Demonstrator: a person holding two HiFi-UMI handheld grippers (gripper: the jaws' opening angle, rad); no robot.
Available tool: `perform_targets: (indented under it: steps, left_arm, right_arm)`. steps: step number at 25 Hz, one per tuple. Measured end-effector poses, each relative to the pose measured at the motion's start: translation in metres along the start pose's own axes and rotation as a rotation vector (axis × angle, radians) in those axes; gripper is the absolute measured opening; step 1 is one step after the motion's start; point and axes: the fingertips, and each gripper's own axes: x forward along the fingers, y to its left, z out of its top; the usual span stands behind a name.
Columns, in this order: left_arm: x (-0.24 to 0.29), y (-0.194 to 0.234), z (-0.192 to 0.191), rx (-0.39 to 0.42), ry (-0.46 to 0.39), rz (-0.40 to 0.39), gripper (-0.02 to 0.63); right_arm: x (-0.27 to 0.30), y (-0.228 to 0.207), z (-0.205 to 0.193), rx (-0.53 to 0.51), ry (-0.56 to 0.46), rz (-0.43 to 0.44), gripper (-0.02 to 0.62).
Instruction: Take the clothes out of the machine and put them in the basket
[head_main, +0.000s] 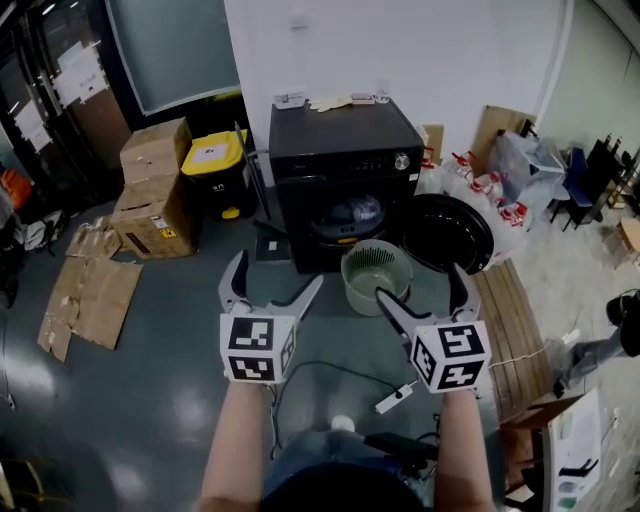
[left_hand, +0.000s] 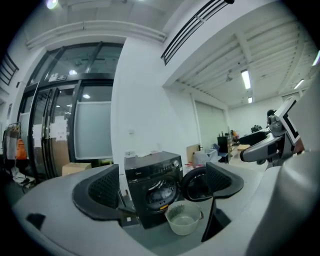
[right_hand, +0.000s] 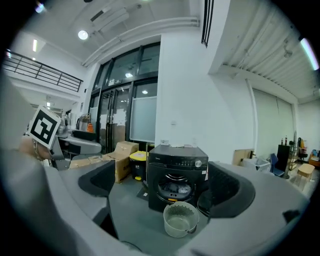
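A black front-loading machine stands against the white wall with its round door swung open to the right. Light-coloured clothes lie inside the drum, also seen in the right gripper view as clothes. A pale round basket sits empty on the floor in front of the drum. My left gripper and right gripper are both open and hold nothing. They hover side by side well short of the basket. The machine and basket show between the left jaws.
Cardboard boxes and a yellow-lidded bin stand left of the machine. Flattened cardboard lies on the floor at left. Bags and bottles crowd the right side, by a wooden pallet. A cable with a white power strip runs near my feet.
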Motion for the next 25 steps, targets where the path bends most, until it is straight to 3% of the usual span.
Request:
perform_targets:
  steps: [16, 25]
  left_arm:
    - [0.072, 0.016, -0.020, -0.031, 0.035, -0.011, 0.540]
    - [0.161, 0.048, -0.032, 0.001, 0.064, -0.098, 0.541]
  right_arm:
    - [0.057, -0.043, -0.013, -0.013, 0.004, -0.073, 0.561]
    - [0.136, -0.067, -0.021, 0.018, 0.047, -0.147, 0.563]
